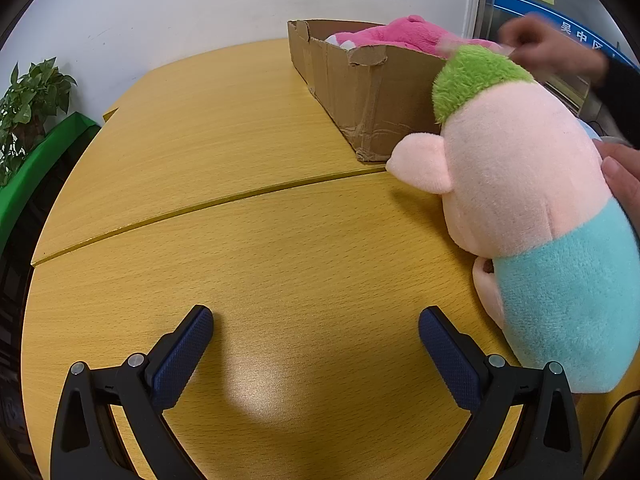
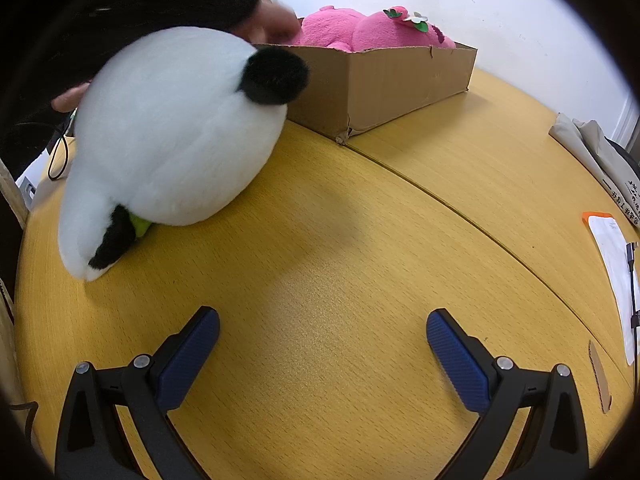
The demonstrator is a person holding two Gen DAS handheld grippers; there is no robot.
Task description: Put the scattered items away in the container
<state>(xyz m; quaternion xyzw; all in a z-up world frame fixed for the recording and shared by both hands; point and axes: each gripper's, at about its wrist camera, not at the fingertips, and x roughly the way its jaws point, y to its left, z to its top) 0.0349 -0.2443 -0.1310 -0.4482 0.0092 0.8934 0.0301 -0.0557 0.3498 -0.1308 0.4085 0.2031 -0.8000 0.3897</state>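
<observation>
A cardboard box [image 1: 360, 92] stands at the back of the yellow table; it also shows in the right wrist view [image 2: 384, 84]. A pink plush [image 1: 400, 34] lies inside it [image 2: 360, 30]. A peach plush with a green top and a teal body [image 1: 532, 208] lies on the table right of my left gripper [image 1: 316, 320], which is open and empty. A white and black panda plush [image 2: 172, 132] lies on the table ahead and left of my right gripper [image 2: 322, 320], which is open and empty. A bare hand [image 1: 624, 176] touches the peach plush.
Another hand [image 1: 552, 44] hovers over the box, blurred. A potted plant [image 1: 28, 108] and a green edge are at far left. White paper with an orange edge [image 2: 612, 256], a cable and grey cloth [image 2: 596, 152] lie on the table's right side. A seam crosses the table.
</observation>
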